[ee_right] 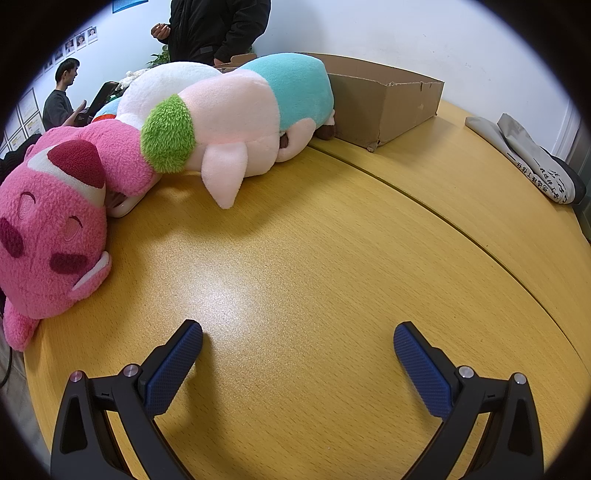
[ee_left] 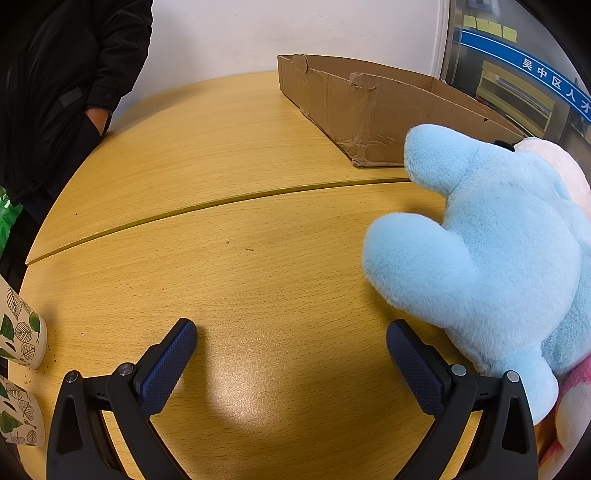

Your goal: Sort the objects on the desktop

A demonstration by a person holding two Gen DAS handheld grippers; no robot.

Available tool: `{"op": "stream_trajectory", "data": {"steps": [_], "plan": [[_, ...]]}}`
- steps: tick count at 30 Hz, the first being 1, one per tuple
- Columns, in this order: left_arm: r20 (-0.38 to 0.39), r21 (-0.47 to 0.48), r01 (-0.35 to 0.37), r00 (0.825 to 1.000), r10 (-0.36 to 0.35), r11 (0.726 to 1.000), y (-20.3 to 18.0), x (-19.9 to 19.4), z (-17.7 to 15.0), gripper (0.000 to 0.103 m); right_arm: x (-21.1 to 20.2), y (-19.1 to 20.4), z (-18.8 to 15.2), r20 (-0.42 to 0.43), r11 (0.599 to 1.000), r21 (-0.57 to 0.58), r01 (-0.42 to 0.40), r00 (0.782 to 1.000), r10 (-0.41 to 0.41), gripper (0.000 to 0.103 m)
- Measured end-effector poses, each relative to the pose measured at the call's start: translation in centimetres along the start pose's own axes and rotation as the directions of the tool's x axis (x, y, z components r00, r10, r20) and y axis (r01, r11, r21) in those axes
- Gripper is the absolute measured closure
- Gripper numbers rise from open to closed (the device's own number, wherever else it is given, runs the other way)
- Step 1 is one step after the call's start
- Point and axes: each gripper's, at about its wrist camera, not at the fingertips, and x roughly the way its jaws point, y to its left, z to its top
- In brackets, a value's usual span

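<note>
In the left wrist view a light blue plush toy (ee_left: 495, 243) lies on the wooden table (ee_left: 258, 258) at the right, just beyond my right finger. My left gripper (ee_left: 291, 332) is open and empty over bare table. A low cardboard box (ee_left: 369, 107) stands at the back. In the right wrist view my right gripper (ee_right: 297, 332) is open and empty above the table (ee_right: 332, 258). A pink bear plush (ee_right: 55, 229) lies at the left. A pastel pink, teal and green plush (ee_right: 240, 118) lies behind it, against the cardboard box (ee_right: 384, 99).
Two leaf-patterned paper cups (ee_left: 22, 332) stand at the table's left edge. A person in black (ee_left: 55, 92) stands at the far left side. A grey folded bag (ee_right: 528, 158) lies at the right edge. Two people (ee_right: 218, 26) stand behind the table.
</note>
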Motion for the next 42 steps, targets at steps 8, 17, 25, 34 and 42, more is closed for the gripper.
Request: {"op": "stream_trajectory", "data": {"steps": [8,17,25,34,42], "plan": [[0.0,0.0,0.0,1.0,0.0,1.0,0.1,-0.2,-0.2,0.0,0.0,-0.1,0.0,0.0,1.0,0.0,0.0,1.0,0.0,0.0],[0.0,0.0,-0.001,1.0,0.001,1.0,0.0,-0.5,-0.4,0.0,0.1,-0.1,0.1,0.0,1.0,0.0,0.0,1.0,0.0,0.0],[0.001,0.001,0.0,1.0,0.0,1.0,0.1,-0.5,-0.5,0.0,0.5,-0.2,0.7,0.0,1.0,-0.006,-0.004,1.0,0.004,0.0],[0.001,0.005,0.001,1.0,-0.001,1.0,0.1,-0.6,-0.6,0.0,0.6,-0.1,0.8,0.0,1.0,-0.005,-0.003,1.0,0.003,0.0],[0.002,-0.013,-0.006,1.0,0.006,1.0,-0.4,-1.0,-0.9,0.0,1.1,0.5,1.4,-0.005,0.99,0.114,0.082,0.997,-0.082,0.0]]}}
